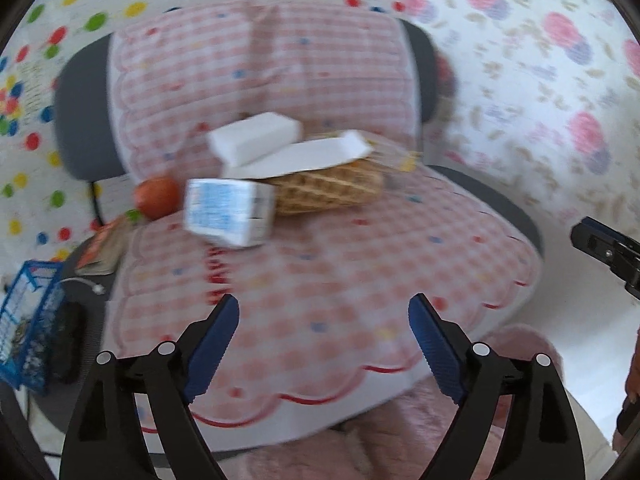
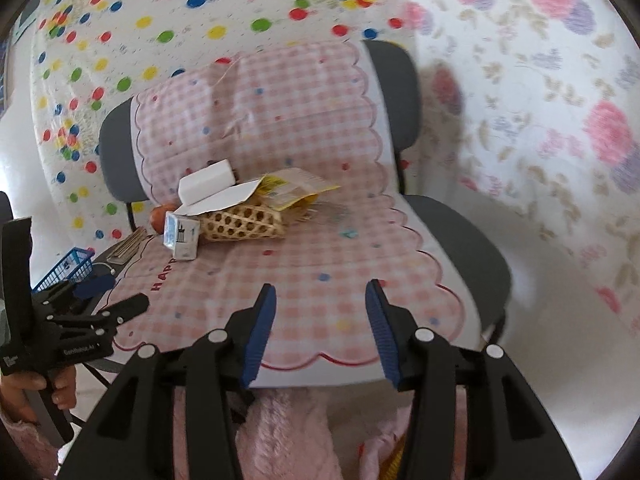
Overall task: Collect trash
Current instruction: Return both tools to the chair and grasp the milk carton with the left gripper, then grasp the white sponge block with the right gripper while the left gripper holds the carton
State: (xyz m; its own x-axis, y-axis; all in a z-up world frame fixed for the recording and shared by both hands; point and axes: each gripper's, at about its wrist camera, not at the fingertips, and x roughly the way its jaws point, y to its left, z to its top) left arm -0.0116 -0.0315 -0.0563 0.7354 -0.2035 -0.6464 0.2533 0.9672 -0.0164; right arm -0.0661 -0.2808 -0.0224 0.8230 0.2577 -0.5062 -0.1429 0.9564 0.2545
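The left gripper (image 1: 323, 344) is spread wide and holds nothing; it hangs above the near edge of a chair (image 1: 84, 128) covered by a pink checked cloth (image 1: 320, 280). The right gripper (image 2: 320, 330) is also spread, less widely, and holds nothing; it hangs above the near edge of the same cloth.

The trash lies in one pile at the far part of the seat, close to the backrest. A small blue-and-white carton (image 1: 230, 212) stands at the near left of the pile. Behind it a woven basket (image 1: 328, 190) lies on its side. A flat white cardboard piece (image 1: 304, 156) rests on top of the basket, and a white box (image 1: 256, 136) rests on the far left end of that piece. An orange round object (image 1: 157, 197) sits just left of the carton.

The right wrist view shows a yellow printed wrapper (image 2: 294, 190) behind the basket; in the left wrist view only a blurred yellow edge of it is visible. The right wrist view also shows the left gripper from the side at the left edge, gripped by a hand (image 2: 24, 392).

Both views show a blue mesh basket (image 1: 28, 320) on the floor to the left of the chair. The left wrist view is motion-blurred.
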